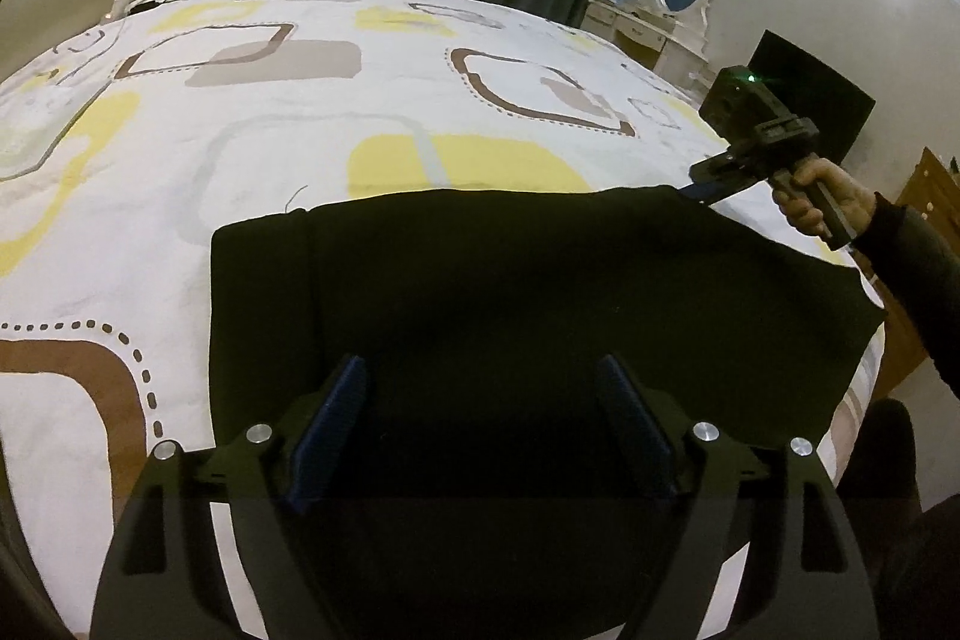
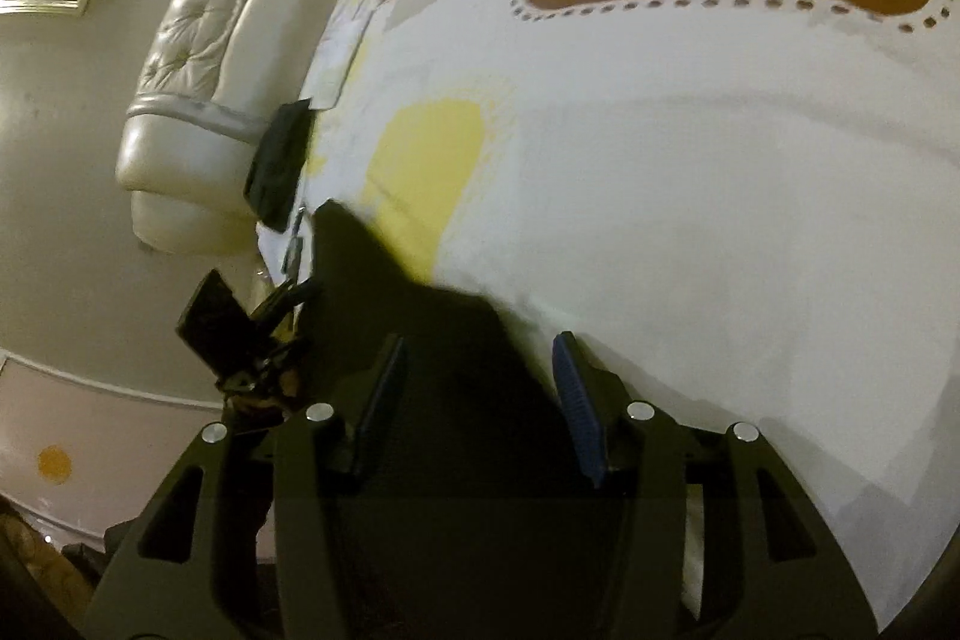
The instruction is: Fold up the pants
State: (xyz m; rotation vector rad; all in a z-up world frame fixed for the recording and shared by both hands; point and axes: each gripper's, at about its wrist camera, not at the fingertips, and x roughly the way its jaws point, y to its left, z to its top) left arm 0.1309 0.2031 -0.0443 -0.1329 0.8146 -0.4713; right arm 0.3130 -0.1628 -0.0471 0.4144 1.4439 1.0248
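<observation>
On the patterned bedspread point(image 1: 252, 148) the folded black pants point(image 1: 540, 292) are spread flat at six o'clock. The left gripper point(image 1: 483, 370) is held over them, jaws wide, nothing clamped. At three o'clock, the right gripper point(image 1: 699, 193) is seen at the pants' far corner, jaws parted.

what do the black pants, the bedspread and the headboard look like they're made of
Pants: soft matte black cloth, probably cotton or knit; it lies flat and limp and reflects nothing.
Bedspread: printed woven fabric, matte, with yellow and brown shapes and faint creases.
Headboard: cream leather or leatherette, apparently; buttoned tufting with a slight sheen.
</observation>
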